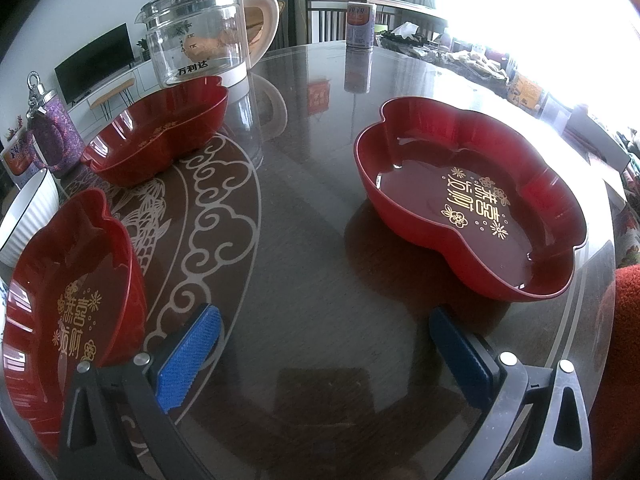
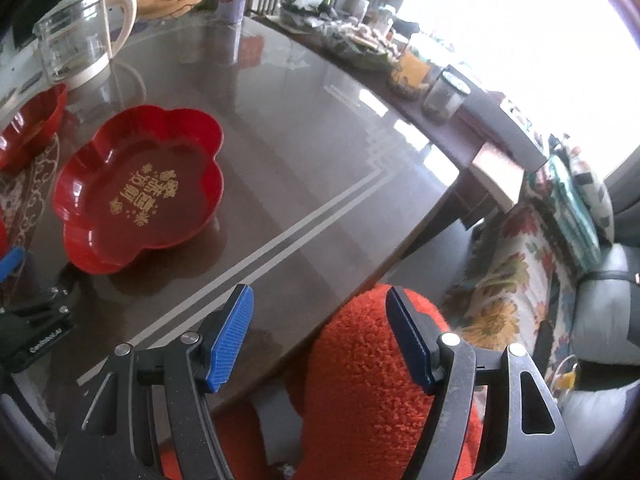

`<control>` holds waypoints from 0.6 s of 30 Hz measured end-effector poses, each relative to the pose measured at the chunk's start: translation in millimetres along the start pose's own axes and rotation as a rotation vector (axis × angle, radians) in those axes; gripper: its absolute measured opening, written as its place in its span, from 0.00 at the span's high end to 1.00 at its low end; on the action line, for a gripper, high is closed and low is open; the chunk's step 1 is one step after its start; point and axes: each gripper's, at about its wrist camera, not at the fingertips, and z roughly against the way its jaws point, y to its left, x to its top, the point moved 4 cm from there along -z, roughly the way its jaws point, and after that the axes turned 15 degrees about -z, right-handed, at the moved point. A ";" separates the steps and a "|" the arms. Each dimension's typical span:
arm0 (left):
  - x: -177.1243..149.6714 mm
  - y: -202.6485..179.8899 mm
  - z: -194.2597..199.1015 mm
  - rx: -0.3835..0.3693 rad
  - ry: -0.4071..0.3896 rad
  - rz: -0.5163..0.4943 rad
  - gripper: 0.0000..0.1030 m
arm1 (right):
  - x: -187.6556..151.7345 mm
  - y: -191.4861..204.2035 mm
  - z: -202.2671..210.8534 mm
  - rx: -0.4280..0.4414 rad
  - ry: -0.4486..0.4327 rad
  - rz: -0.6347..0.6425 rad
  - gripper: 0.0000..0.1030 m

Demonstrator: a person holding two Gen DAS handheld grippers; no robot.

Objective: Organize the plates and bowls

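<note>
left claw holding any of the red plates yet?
No: the left claw is open over bare glass table, with the red flower-shaped plastic plate lying beyond its blue pads.

The three flower-shaped plates are red with gold writing and little gold flowers: one on the right (image 1: 472, 200), one at the near left (image 1: 68, 304), one farther back (image 1: 160, 132). The bowl (image 1: 28, 216) is white with a dark rim. The table (image 1: 312, 240) is shiny brown with pale swirly clouds and two pale stripes. The kettle (image 1: 200, 36) is clear with a cream handle. The left gripper (image 1: 324, 320) and right gripper (image 2: 320, 300) are black with blue pads. The fuzzy cloth (image 2: 360, 380) is orange-red.
</note>
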 end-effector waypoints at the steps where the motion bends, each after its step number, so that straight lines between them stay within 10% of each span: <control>1: 0.0 0.0 0.0 0.000 0.000 0.000 0.00 | -0.5 1.3 1.0 0.011 -0.005 0.000 0.30; 18: 0.1 -0.1 -0.1 0.000 0.000 0.000 0.00 | -4.2 13.3 25.9 0.269 -0.052 -0.043 0.30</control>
